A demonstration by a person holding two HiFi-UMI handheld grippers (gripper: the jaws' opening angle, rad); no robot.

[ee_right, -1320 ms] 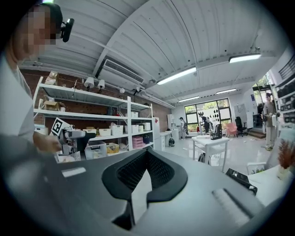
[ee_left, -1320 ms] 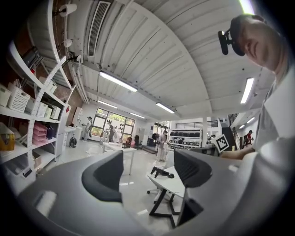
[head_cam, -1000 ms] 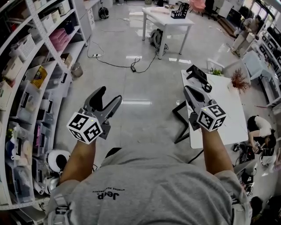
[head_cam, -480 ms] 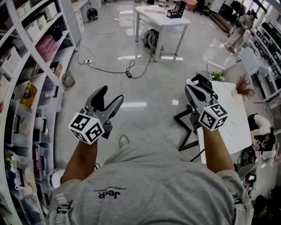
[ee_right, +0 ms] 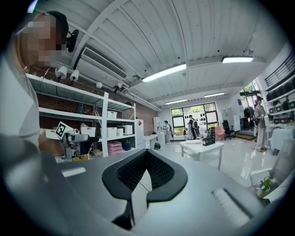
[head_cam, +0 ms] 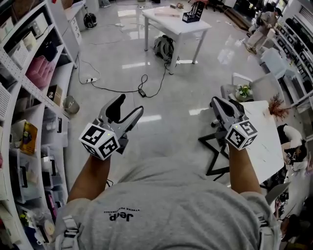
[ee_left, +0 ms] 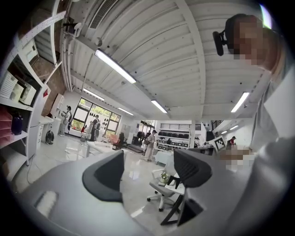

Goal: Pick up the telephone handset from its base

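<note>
The telephone does not show in the head view; my right gripper [head_cam: 218, 104] covers the near corner of the white side table [head_cam: 266, 141], where it stands. In the left gripper view a small dark shape [ee_left: 174, 180] sits beside a potted plant [ee_left: 164, 177] on that table, too small to identify. My right gripper [ee_right: 146, 156] is shut and empty, held in the air at the table's left edge. My left gripper [head_cam: 126, 108] hangs over the floor well left of the table, with its jaws apart and nothing between them [ee_left: 147, 170].
Shelving [head_cam: 29, 97] full of boxes runs along the left. A larger white table [head_cam: 178, 24] carries a black basket [head_cam: 192, 12] at the back, with a bag [head_cam: 164, 47] under it. Cables [head_cam: 142, 90] lie on the floor. A person [head_cam: 289, 141] sits low at the right, past the side table.
The view has shifted right and forward. The black telephone, visible on the side table's corner a second ago, is now behind the right gripper. Neither gripper has changed its jaws.
</note>
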